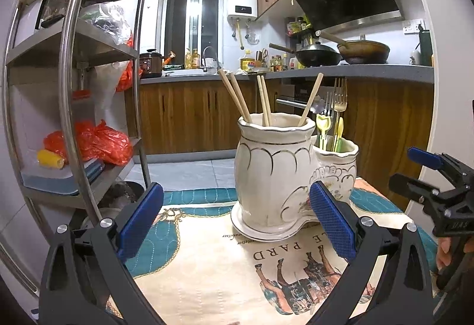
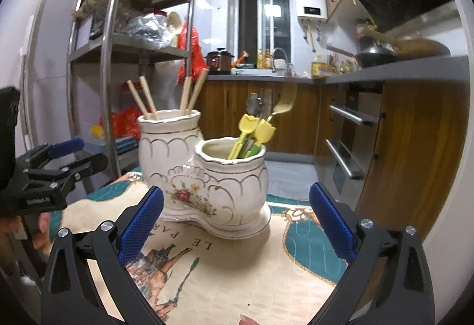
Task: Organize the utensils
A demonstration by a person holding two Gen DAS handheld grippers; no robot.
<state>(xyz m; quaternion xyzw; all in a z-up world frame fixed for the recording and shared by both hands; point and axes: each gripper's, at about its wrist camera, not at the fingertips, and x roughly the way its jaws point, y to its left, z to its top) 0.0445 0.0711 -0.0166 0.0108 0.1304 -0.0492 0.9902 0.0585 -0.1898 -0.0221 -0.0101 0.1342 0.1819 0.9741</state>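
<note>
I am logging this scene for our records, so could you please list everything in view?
Ceramic holder: one, white with gold trim, two joined pots, on the cloth.
Chopsticks: about five, tan wood, in the taller pot.
Forks: a few, metal, in the shorter pot.
Tulip-ended picks: two, yellow, shorter pot.
Tablecloth: one, cream and teal.
Shelf rack: one, steel, left.
Left gripper: open, empty.
Right gripper: open, empty.

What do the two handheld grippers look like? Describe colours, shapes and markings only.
Both match: the left gripper and right gripper have black plastic frames with triangular cut-outs, silver round bolt heads at the pivots, and flat blue pads with a fine diamond texture on the jaws. Seen from the right wrist camera, the left gripper's body carries small white lettering, too blurred to read. No cables or sleeves show.
</note>
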